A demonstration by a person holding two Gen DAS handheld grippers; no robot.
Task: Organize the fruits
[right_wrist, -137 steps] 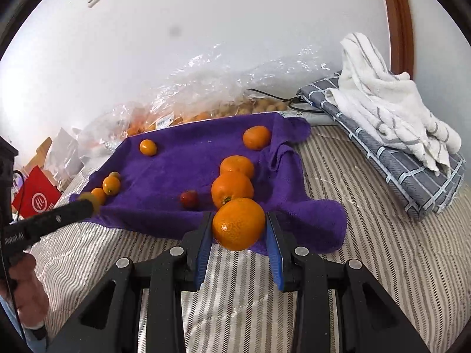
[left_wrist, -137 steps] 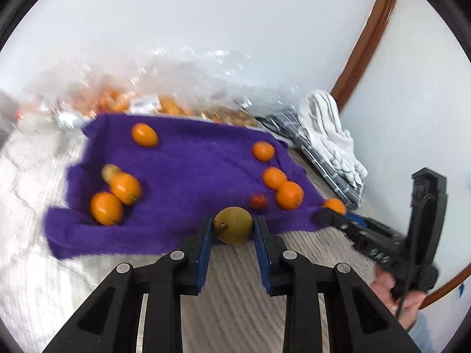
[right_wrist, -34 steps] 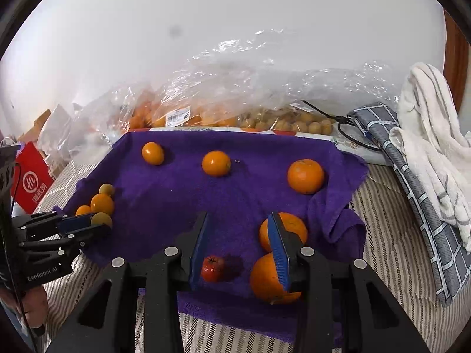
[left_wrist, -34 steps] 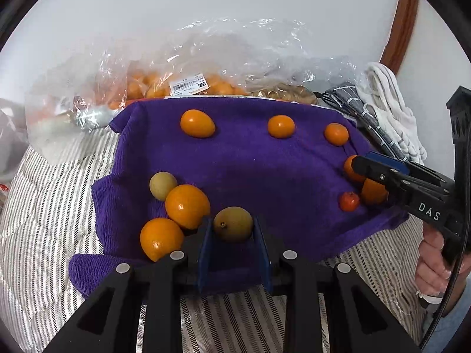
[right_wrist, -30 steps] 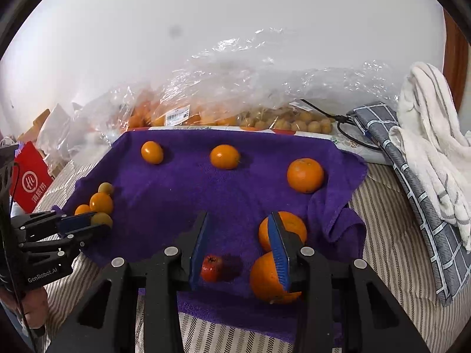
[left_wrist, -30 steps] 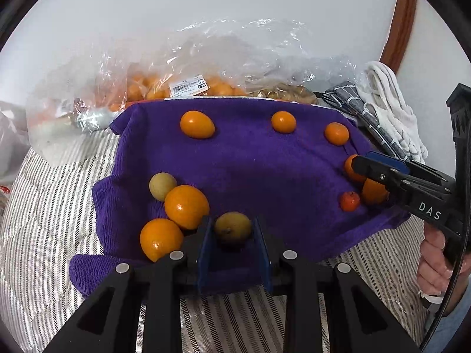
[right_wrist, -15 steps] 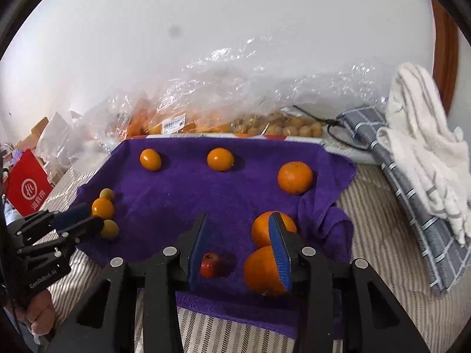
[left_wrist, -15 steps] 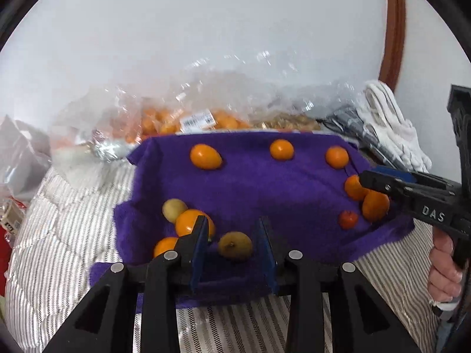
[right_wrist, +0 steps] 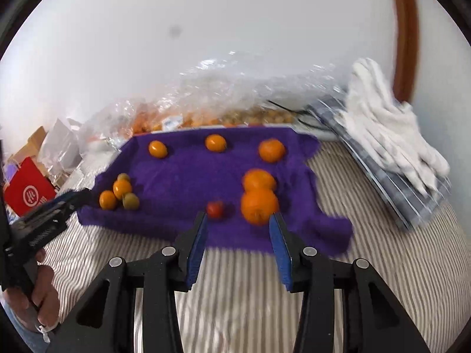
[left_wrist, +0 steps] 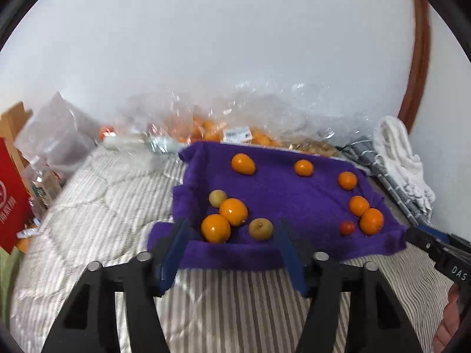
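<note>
Bedding (left_wrist: 112, 206) with thin stripes carries everything, and a purple towel (left_wrist: 276, 194) lies spread on it, in front of clear plastic bags (left_wrist: 235, 117) of fruit along the wall. At the right, a white cloth (right_wrist: 388, 129) rests on a grey checked one. The left gripper (left_wrist: 232, 241) has just been opening and now stands wide over the near edge of the towel, with nothing pressed between the pads. A yellow-green fruit (left_wrist: 260, 229) lies on the towel just beyond it, beside two oranges (left_wrist: 225, 220). The right gripper (right_wrist: 238, 229) is narrowly open and empty. A big orange (right_wrist: 259, 204) and a small red fruit (right_wrist: 215, 209) lie just beyond its fingertips. Three more oranges (right_wrist: 216, 142) lie in a row along the far edge.
</note>
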